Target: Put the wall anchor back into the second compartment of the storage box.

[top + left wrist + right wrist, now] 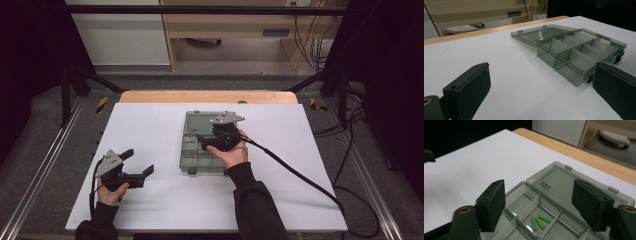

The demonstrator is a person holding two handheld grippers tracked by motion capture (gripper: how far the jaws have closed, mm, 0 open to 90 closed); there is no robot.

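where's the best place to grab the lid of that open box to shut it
Probably the lid's far free edge, where two small tabs stick out. It lies flat, opened away from the box, hinged along the trays. Come in low from the far side, slip one of the fingers under that edge and swing it over.

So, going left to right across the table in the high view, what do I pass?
Left gripper, held low near the table's left front edge, jaws open → grey compartment box with its lid folded flat behind it → right gripper, over the box with its jaws apart.
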